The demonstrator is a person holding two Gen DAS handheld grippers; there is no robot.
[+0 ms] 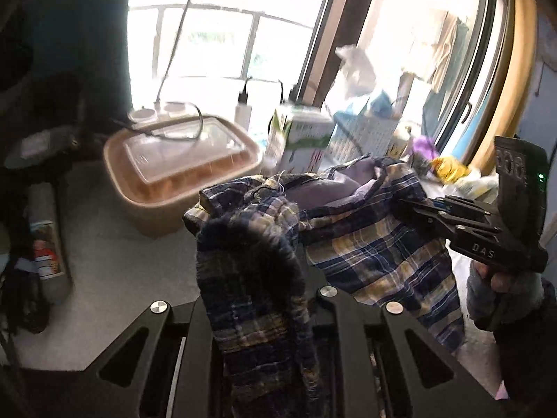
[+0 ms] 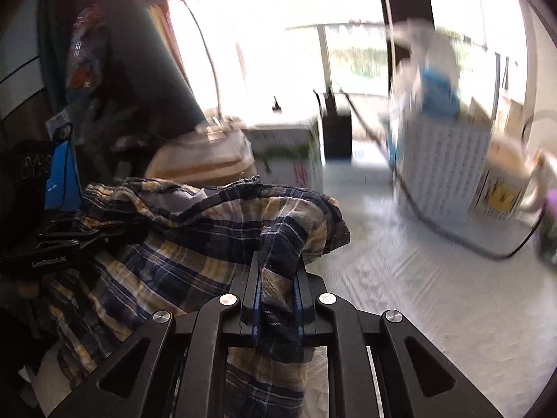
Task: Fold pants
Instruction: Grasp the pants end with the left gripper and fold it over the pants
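Left wrist view is showing the navy, yellow and white plaid cotton pants (image 1: 365,240) hanging bunched in the air above the pale white-covered table (image 1: 115,271), stretched between the two tools. The left gripper (image 1: 264,299) is pinching a dark fold of the cloth, which is draping over and hiding its fingers, so the exact closure is hard to read, though the fabric is clearly being carried by it. The right gripper (image 1: 407,205) is reaching in from the right side, its black fingers clamping the waistband edge, with the person's grey-sleeved hand (image 1: 501,278) wrapping the handle. In the right wrist view, the right gripper (image 2: 276,278) is squeezing a gathered strip of the pants (image 2: 195,240) between its blue-lined fingers (image 2: 251,289), and the left gripper (image 2: 80,237) is gripping the opposite end at the left edge. Behind the cloth, a tan rectangular plastic tub with a clear lid (image 1: 181,174) is sitting on the table beside a white and green cardboard carton (image 1: 303,142), and a white perforated basket (image 2: 442,167) is standing further right.
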